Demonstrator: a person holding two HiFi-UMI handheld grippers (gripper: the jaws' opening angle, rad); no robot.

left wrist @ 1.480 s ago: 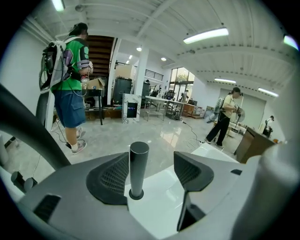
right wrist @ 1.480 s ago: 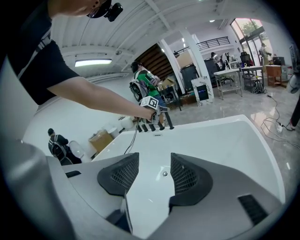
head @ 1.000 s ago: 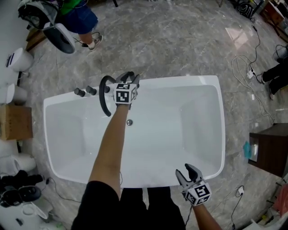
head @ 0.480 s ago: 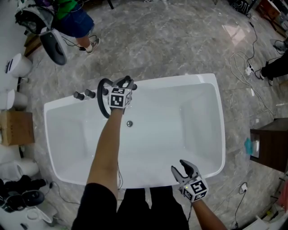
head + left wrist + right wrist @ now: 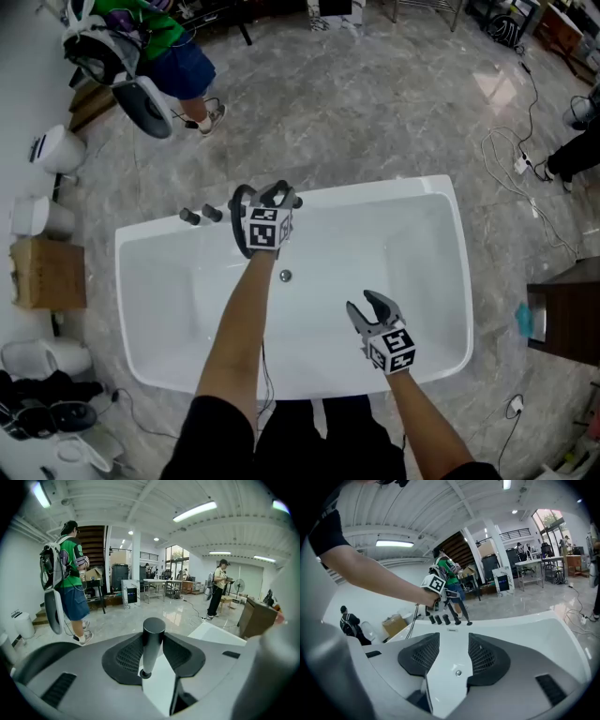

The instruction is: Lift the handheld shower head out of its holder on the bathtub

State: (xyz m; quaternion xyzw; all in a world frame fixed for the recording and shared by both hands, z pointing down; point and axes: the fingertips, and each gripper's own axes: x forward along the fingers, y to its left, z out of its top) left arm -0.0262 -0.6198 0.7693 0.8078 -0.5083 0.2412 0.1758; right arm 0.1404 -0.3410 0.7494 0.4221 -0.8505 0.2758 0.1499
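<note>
The shower head's dark round handle [image 5: 152,641] stands upright between my left gripper's [image 5: 151,667] pads, which press on it from both sides. In the head view my left gripper [image 5: 274,199] holds it just above the far rim of the white bathtub [image 5: 441,192], and the black hose [image 5: 241,228] loops down beside it. Two black taps [image 5: 201,216] sit on the rim to its left. My right gripper [image 5: 367,311] hangs open over the tub's near half with nothing between its jaws; ahead of it lies the tub floor [image 5: 450,644] with the drain.
A person with a backpack [image 5: 141,56] stands on the marble floor beyond the tub's far left. A cardboard box [image 5: 52,274] and white fixtures [image 5: 52,150] line the left wall. Cables [image 5: 511,141] and a dark cabinet [image 5: 567,323] lie to the right.
My left gripper has closed on the shower head's handle and risen a little with it. My right gripper has moved from the near rim out over the tub's inside.
</note>
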